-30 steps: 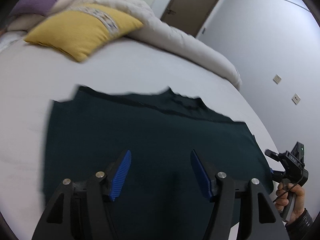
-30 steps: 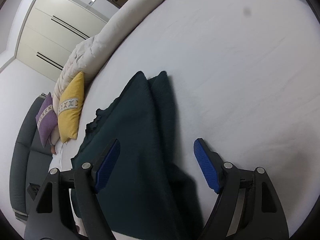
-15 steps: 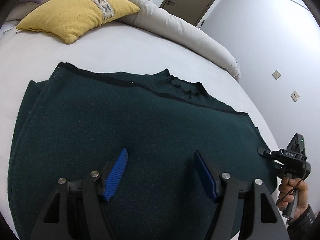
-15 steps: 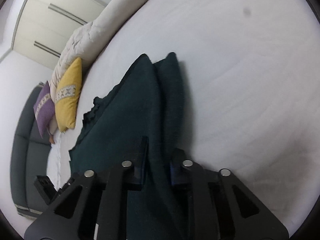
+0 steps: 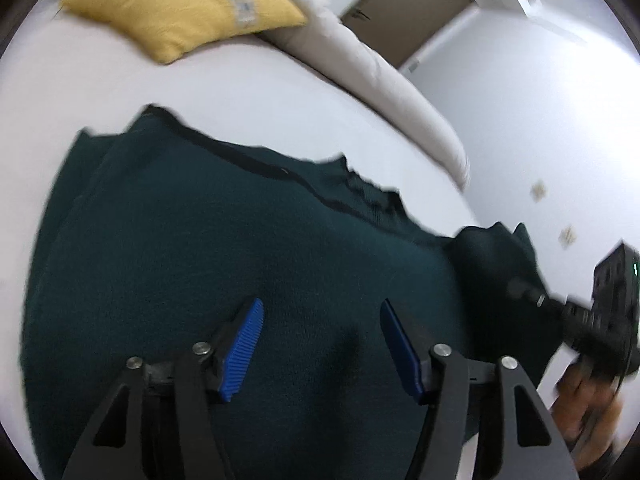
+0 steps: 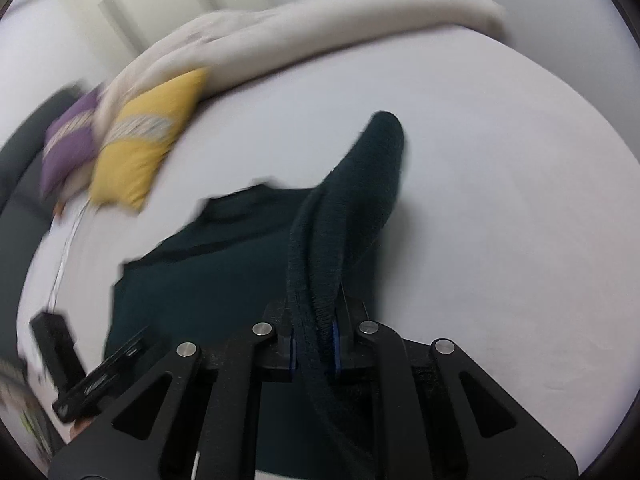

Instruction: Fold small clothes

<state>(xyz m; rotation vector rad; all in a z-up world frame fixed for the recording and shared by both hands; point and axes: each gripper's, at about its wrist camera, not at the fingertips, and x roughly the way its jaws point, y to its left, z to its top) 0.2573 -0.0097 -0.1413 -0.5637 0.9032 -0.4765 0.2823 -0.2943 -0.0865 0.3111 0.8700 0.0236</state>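
A dark green knit sweater (image 5: 224, 248) lies spread on the white bed (image 5: 280, 112). My left gripper (image 5: 322, 350) is open just above the sweater's middle, holding nothing. My right gripper (image 6: 314, 344) is shut on the sweater's right edge (image 6: 340, 208) and lifts that edge off the bed, so a fold of cloth stands up in front of it. The right gripper also shows at the right of the left wrist view (image 5: 592, 320), with the raised cloth beside it.
A yellow cushion (image 5: 188, 4) and a cream duvet roll (image 5: 380, 80) lie at the far side of the bed. A purple cushion (image 6: 68, 144) sits beside the yellow one (image 6: 144, 140). A wall with sockets (image 5: 540, 192) stands to the right.
My right gripper closed on the sweater's right edge and raised it, swinging toward the sweater's middle. My left gripper stayed open and moved lower over the sweater.
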